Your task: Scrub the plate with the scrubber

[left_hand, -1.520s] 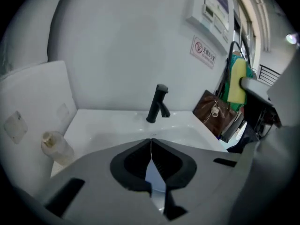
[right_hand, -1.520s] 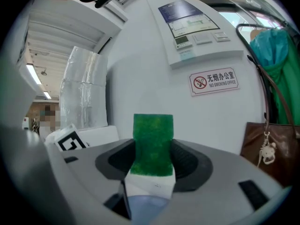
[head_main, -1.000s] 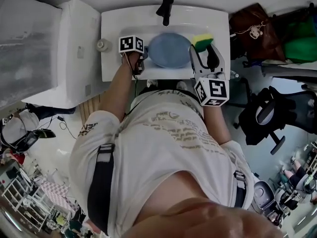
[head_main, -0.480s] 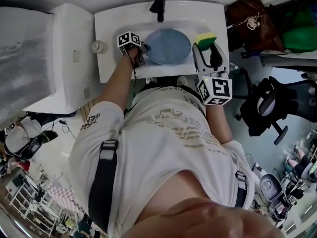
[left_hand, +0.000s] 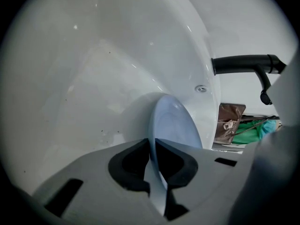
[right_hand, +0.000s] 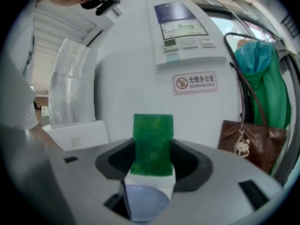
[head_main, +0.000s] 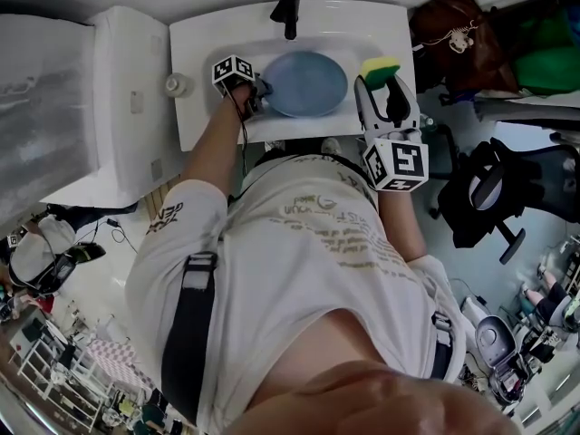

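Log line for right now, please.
left gripper: jaws just closed on plate rim | right gripper: holding scrubber, off plate | plate: in sink | scrubbing: not started

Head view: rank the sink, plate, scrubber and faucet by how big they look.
1. sink
2. plate
3. scrubber and faucet: these look about alike, so I won't rank them. The scrubber is also partly hidden.

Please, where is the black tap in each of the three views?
Head view: the black tap at top centre, on the sink's rim.
Left gripper view: the tap at upper right.
Right gripper view: not in it.
Shared landmark: the brown bag, in all three.
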A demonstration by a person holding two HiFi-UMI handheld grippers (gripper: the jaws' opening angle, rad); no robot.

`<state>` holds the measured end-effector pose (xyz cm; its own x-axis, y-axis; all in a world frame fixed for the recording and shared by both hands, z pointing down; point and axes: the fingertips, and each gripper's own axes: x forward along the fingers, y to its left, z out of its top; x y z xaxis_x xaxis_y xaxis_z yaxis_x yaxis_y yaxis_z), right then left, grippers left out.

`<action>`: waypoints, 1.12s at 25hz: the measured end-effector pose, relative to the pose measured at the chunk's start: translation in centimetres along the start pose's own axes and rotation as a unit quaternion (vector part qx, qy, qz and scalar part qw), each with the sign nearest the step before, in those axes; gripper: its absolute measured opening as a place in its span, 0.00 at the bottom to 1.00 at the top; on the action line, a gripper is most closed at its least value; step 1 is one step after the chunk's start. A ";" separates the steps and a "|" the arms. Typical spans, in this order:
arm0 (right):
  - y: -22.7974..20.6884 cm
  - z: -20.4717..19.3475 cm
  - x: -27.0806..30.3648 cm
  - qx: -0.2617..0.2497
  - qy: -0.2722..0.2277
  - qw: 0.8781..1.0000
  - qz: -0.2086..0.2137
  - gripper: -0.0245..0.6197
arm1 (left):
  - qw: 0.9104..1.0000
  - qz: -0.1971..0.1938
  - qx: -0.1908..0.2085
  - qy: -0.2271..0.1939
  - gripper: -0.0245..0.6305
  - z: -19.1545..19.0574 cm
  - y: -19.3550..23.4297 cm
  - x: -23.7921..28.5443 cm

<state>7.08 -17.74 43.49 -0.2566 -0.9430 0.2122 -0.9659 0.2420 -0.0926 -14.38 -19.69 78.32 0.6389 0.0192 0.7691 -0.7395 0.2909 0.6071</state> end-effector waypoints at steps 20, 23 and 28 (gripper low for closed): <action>1.6 -1.9 1.4 0.004 0.039 0.997 0.067 0.40 | 0.991 -0.083 0.029 -0.101 0.10 -3.8 -6.0 -6.7; 1.8 -2.3 1.7 0.000 0.051 0.996 0.075 0.40 | 0.988 -0.091 0.050 -0.115 0.10 -4.9 -7.5 -7.6; 1.8 -4.0 2.3 -0.010 0.094 0.992 0.078 0.40 | 0.979 -0.108 0.103 -0.140 0.10 -5.8 -10.5 -8.6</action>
<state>4.58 -18.58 47.67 -0.4037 -0.8348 0.3744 -0.9137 0.3885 -0.1190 -10.88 -17.37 64.15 0.7234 -0.2939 0.6247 -0.6383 0.0601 0.7674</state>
